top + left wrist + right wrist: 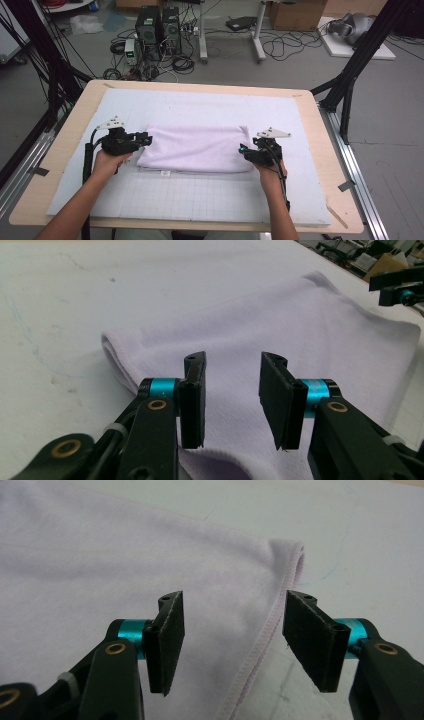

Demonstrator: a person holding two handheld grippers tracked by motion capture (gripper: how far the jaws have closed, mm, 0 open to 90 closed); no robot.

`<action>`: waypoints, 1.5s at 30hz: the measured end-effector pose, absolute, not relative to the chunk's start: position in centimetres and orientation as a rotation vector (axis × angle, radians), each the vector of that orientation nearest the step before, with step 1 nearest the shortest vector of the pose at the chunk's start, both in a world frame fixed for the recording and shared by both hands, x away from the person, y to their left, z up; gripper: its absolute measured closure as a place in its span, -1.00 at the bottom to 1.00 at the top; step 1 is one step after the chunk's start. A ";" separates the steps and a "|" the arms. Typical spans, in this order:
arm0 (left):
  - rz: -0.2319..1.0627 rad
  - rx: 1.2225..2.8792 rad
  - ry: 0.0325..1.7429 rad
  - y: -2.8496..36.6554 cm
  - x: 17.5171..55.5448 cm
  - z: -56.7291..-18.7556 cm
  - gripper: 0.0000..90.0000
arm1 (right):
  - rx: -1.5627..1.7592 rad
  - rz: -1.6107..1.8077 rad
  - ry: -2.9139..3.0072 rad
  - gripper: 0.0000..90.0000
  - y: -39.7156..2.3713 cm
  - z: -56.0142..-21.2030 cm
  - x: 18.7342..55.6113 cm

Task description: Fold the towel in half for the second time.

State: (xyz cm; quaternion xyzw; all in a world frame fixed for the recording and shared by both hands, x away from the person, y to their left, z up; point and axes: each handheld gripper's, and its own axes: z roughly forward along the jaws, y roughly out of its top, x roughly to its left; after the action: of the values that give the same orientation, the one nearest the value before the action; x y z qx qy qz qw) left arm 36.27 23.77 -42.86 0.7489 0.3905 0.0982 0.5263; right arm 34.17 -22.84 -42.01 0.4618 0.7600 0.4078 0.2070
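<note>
A pale lilac towel (195, 148) lies folded flat on the white mat (200, 107) in the middle of the table. My left gripper (145, 139) hovers at the towel's left end, its jaws open and empty above the cloth (280, 330). My right gripper (243, 151) hovers at the towel's right end. Its jaws stand open over the hemmed edge (270, 625) with nothing pinched between them. In the left gripper view my left gripper (232, 395) points along the towel, and the other gripper (400, 287) shows at the far end. My right gripper (232, 637) straddles the hem.
The mat covers a wooden table (325, 150) with a printed grid on its near half. Black frame posts (350, 75) stand at both sides. Computers (157, 27), cables and boxes sit on the floor beyond the far edge.
</note>
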 end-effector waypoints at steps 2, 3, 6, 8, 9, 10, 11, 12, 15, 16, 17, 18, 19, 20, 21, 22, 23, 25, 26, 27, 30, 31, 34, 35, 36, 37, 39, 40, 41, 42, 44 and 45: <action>0.230 1.816 0.936 23.6 35.9 -43.1 0.43 | 1.279 1.134 2.128 -0.06 -22.8 -42.1 33.8; 0.228 1.842 0.941 23.4 35.7 -43.2 0.45 | 1.269 1.137 2.132 -0.06 -22.7 -42.1 33.6; 0.257 1.892 0.946 23.2 35.1 -43.4 0.50 | 1.252 1.152 2.154 0.03 -22.4 -42.1 33.1; 0.277 1.929 0.960 23.3 34.6 -43.8 0.53 | 1.243 1.171 2.170 0.04 -22.2 -42.2 32.8; 0.299 1.950 0.986 23.3 34.3 -44.0 0.56 | 1.238 1.180 2.178 0.05 -22.1 -42.2 32.6; 0.311 1.965 0.995 23.6 34.1 -44.2 0.60 | 1.234 1.187 2.182 0.05 -22.0 -42.3 32.4; 0.324 1.958 1.024 23.8 33.9 -44.3 0.65 | 1.228 1.192 2.190 0.05 -21.9 -42.4 32.3; 0.328 1.954 1.055 24.0 33.7 -44.5 0.69 | 1.235 1.187 2.199 0.05 -21.8 -42.5 32.0; 0.311 1.945 1.088 24.6 33.1 -44.6 0.73 | 1.220 1.153 2.220 0.06 -21.9 -42.8 31.5; 0.314 1.957 1.083 24.7 32.9 -44.5 0.74 | 1.228 1.130 2.221 0.07 -22.0 -42.8 31.2; 0.326 1.969 1.078 24.8 32.6 -44.4 0.74 | 1.226 1.117 2.222 0.09 -22.1 -42.8 31.1; 0.341 1.974 1.076 24.9 32.4 -44.2 0.75 | 1.227 1.112 2.218 0.10 -22.4 -42.8 30.9; 0.353 1.969 1.075 25.0 32.2 -44.0 0.74 | 1.242 1.115 2.215 0.14 -22.6 -42.8 30.7; 0.357 1.951 1.075 25.2 32.0 -43.9 0.71 | 1.255 1.120 2.216 0.20 -22.9 -42.7 30.5; 0.358 1.930 1.074 25.4 32.0 -43.7 0.68 | 1.264 1.126 2.221 0.24 -23.0 -42.8 30.3; 0.363 1.917 1.069 25.5 32.0 -43.6 0.66 | 1.268 1.121 2.237 0.30 -23.0 -42.9 30.2; 0.365 1.905 1.069 25.6 32.0 -43.6 0.63 | 1.260 1.102 2.265 0.34 -22.9 -43.1 30.2; 0.362 1.885 1.066 25.7 31.9 -43.5 0.60 | 1.257 1.030 2.311 0.53 -22.6 -43.7 30.2; 0.367 1.875 1.063 25.7 31.9 -43.5 0.58 | 1.263 1.034 2.310 0.71 -22.6 -43.7 30.1; 0.370 1.866 1.051 25.7 31.9 -43.5 0.56 | 1.258 1.024 2.320 0.85 -22.6 -43.6 30.1; 0.381 1.834 1.034 25.7 31.8 -43.3 0.53 | 1.222 0.953 2.325 0.90 -22.5 -43.2 29.6; 0.379 1.820 1.025 25.7 31.8 -43.2 0.52 | 1.219 0.940 2.324 0.90 -22.6 -43.1 29.5; 0.354 1.800 0.993 25.4 31.8 -43.1 0.50 | 1.208 0.906 2.334 0.82 -22.8 -43.2 29.1; 0.349 1.800 0.975 25.1 31.8 -43.1 0.49 | 1.199 0.906 2.335 0.72 -22.8 -43.2 29.1; 0.341 1.804 0.959 24.9 31.8 -43.1 0.49 | 1.200 0.901 2.325 0.63 -22.9 -43.2 29.1; 0.332 1.814 0.941 24.6 31.8 -43.2 0.48 | 1.209 0.906 2.318 0.56 -23.0 -43.3 29.0; 0.314 1.841 0.916 23.9 31.7 -43.4 0.48 | 1.231 0.936 2.281 0.35 -23.3 -43.2 28.9; 0.303 1.863 0.919 23.7 31.7 -43.5 0.49 | 1.230 0.964 2.264 0.34 -23.4 -43.1 28.8; 0.297 1.890 0.929 23.5 31.7 -43.8 0.51 | 1.224 0.998 2.242 0.32 -23.6 -42.9 28.7; 0.298 1.916 0.941 23.3 31.7 -44.0 0.54 | 1.221 1.041 2.235 0.32 -23.7 -42.7 28.6; 0.303 1.966 0.965 23.3 31.6 -44.4 0.57 | 1.191 1.109 2.252 0.31 -23.7 -42.7 28.5; 0.304 1.978 0.969 23.4 31.6 -44.6 0.58 | 1.190 1.109 2.281 0.31 -23.6 -43.0 28.4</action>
State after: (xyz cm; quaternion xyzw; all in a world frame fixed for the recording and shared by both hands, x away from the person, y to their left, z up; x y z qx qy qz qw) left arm 31.56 23.37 -44.56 0.7976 0.3906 0.1225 0.4430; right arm 28.42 -23.60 -42.95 0.4186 0.8025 0.3901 0.1692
